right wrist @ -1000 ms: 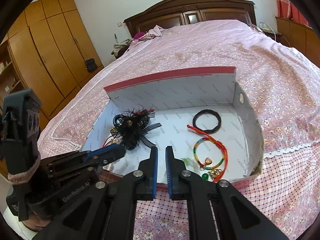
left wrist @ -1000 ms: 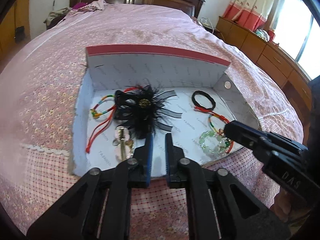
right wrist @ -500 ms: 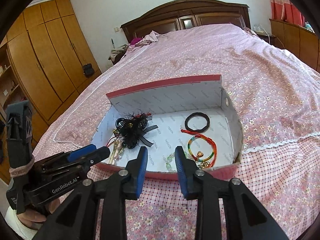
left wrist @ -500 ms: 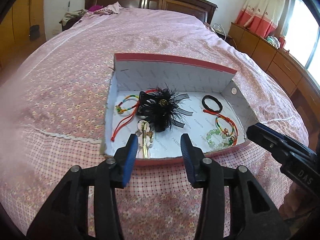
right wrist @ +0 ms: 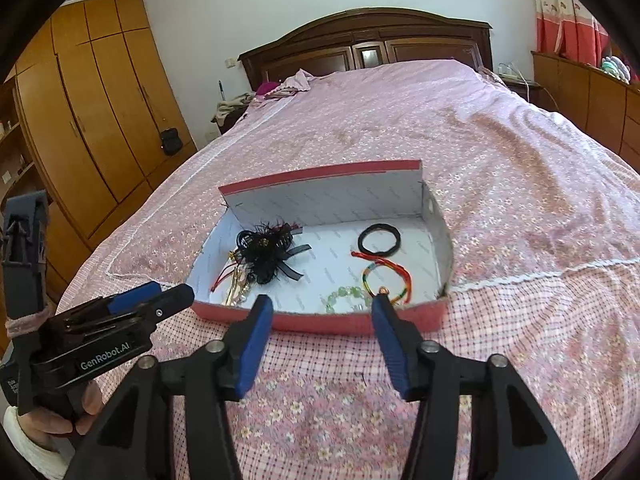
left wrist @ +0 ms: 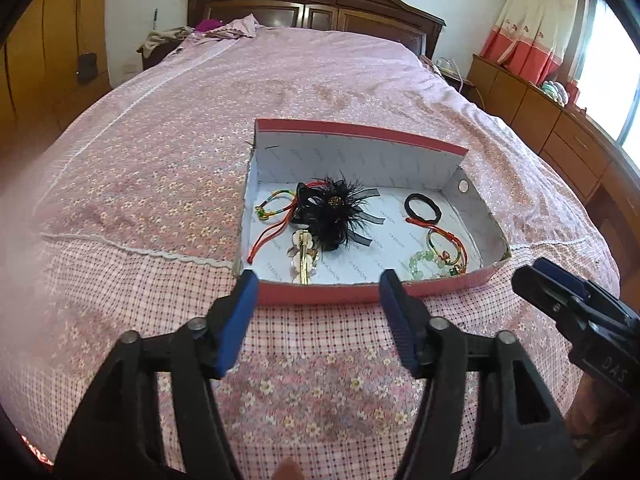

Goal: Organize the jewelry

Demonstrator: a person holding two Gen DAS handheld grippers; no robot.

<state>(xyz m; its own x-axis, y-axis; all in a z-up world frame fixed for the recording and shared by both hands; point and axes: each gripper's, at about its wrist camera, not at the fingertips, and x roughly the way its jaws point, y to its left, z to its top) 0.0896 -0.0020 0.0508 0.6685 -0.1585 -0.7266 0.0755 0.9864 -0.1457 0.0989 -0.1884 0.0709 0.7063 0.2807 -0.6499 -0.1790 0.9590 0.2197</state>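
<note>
Item: shallow red-rimmed box (left wrist: 320,294), white-lined, set on the pink floral bedspread (left wrist: 160,168) of a bed; seen at centre of both views, its near wall toward the cameras.

Contents, as seen in the left wrist view:
- Black feathered hair ornament (left wrist: 334,210), placed left of centre on the box floor, with a gold bead at its middle.
- Multicoloured cord bracelet (left wrist: 274,206), laid at the far left, partly under the ornament; a red cord (left wrist: 266,240) is trailed from it toward the near wall.
- Gold hair clip (left wrist: 304,254) with pale flowers, laid just in front of the ornament, near the front wall.
- Black hair tie (left wrist: 423,208), placed at the right rear, apart from the other pieces.
- Red and multicoloured cord bracelet (left wrist: 444,242), laid in front of the hair tie.
- Green bead bracelet (left wrist: 424,264), set at the right front, touching or overlapping the cord bracelet.

Left hand-held gripper (left wrist: 314,316): held in the lower centre of its own view, in front of the box's near wall, jaws spread wide, nothing between them. It is also seen at lower left of the right wrist view (right wrist: 176,300).

Right hand-held gripper (right wrist: 322,330): likewise held before the near wall, jaws spread wide and empty; seen at the right edge of the left wrist view (left wrist: 536,280).

Background: dark wooden headboard (right wrist: 368,48), orange wardrobe (right wrist: 80,112) at left.
</note>
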